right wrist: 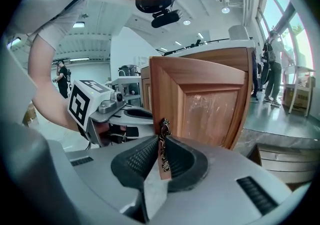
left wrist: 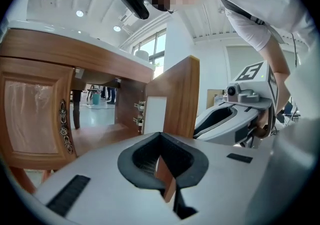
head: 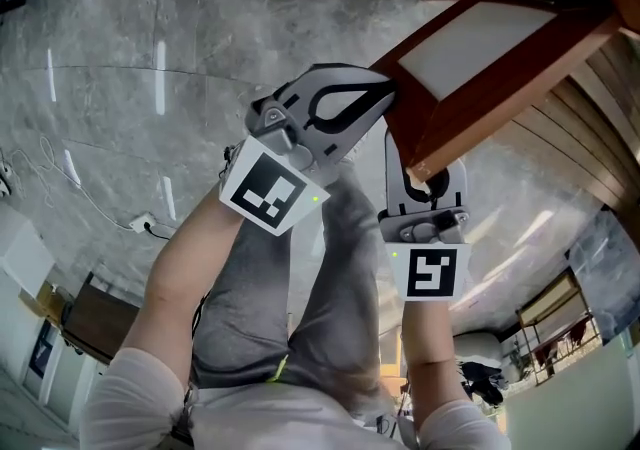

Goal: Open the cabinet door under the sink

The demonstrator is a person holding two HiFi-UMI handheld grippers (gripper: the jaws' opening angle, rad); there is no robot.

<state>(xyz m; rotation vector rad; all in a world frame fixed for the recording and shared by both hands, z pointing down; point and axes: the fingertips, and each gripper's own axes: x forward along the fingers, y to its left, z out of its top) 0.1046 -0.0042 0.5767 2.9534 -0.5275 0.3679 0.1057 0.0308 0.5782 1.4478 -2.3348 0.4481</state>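
**Both tongs hold the open cabinet door**

The right tongs [right wrist: 161,161] are closed on the ornate metal handle [right wrist: 162,141]. The left tongs [left wrist: 162,171] are closed on a thin wooden edge of the same cabinet door [left wrist: 172,96]. The door stands upright directly ahead of both tongs, and its hinges [left wrist: 138,112] are on the side far from them. Any further swing, I judge, turns about that far side, led by the right tongs. Beyond the left tongs and to their left the cabinet [left wrist: 95,134] is open, and no stored thing shows in the visible part. The neighbour door [left wrist: 30,119] is shut.
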